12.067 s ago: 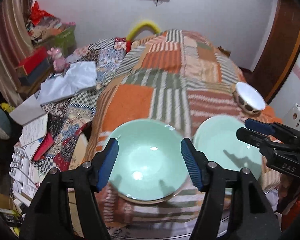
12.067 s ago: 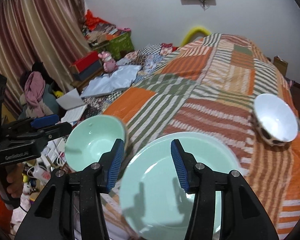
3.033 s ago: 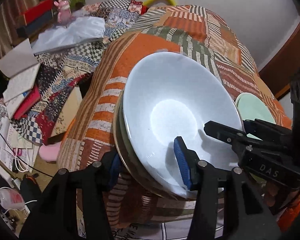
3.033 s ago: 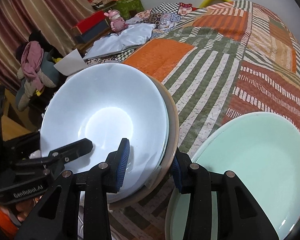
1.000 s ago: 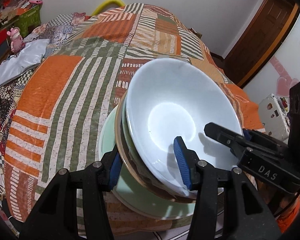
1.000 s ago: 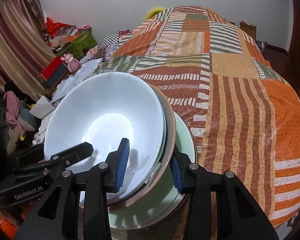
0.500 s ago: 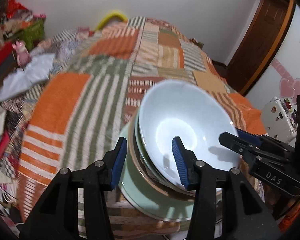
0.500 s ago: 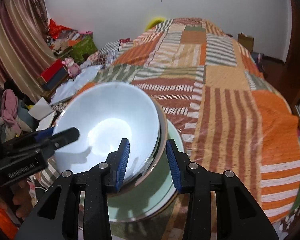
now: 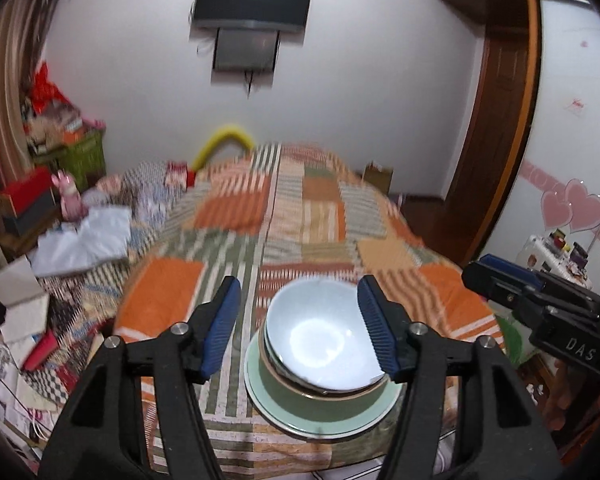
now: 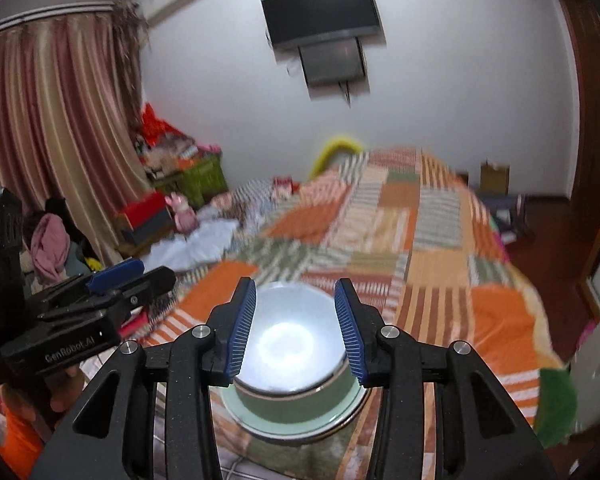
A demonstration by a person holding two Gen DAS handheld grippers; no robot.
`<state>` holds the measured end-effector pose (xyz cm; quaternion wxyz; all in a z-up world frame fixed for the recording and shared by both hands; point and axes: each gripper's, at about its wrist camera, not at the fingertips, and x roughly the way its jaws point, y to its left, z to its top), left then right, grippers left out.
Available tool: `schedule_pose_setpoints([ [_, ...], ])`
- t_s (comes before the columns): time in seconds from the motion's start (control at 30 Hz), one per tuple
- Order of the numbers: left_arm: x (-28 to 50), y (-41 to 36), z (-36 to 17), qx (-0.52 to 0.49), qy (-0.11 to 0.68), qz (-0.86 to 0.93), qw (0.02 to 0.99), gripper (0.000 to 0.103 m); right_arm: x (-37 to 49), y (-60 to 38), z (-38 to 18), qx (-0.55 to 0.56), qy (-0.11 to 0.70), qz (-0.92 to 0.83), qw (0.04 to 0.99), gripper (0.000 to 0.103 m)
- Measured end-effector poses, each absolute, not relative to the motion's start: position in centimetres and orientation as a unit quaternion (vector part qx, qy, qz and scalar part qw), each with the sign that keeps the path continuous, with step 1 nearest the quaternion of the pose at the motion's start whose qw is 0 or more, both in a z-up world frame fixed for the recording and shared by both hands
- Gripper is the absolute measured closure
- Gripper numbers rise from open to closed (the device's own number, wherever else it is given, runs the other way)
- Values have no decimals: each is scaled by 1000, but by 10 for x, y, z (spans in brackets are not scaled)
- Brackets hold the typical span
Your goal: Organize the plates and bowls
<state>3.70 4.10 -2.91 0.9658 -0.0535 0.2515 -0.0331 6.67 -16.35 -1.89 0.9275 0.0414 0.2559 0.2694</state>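
Bowls and plate in one stack near the front edge of the striped patchwork bedspread [image 9: 236,208]: white round bowl [image 9: 320,336] on top, green bowl [image 9: 300,390] under it, pale green plate [image 9: 340,420] at the bottom. Left gripper [image 9: 298,326] opening, holding nothing. Right gripper [image 10: 296,326] opening too, also empty, up above the stack.

- left gripper [image 9: 299,322] — black angular arms, ribbed blue pads, silver screws, "GenRobot.AI" on its side
- right gripper [image 10: 296,322] — same build, "DAS" lettering
- orange clothing [image 10: 18,434] below
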Motion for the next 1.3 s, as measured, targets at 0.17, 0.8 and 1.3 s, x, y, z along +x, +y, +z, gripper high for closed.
schedule_pose_setpoints([
  [0.17, 7, 36, -2, -47, 196, -32, 979, 31, 45, -169, 5, 37, 203, 269, 941, 50],
  [0.8, -43, 34, 28, -36, 101, -23, 994, 1, 13, -172, 24, 33, 132, 237, 962, 0],
  [1.3, -44, 37, 24, -46, 107, -26, 993, 1, 7, -172, 23, 33, 131, 223, 966, 0],
])
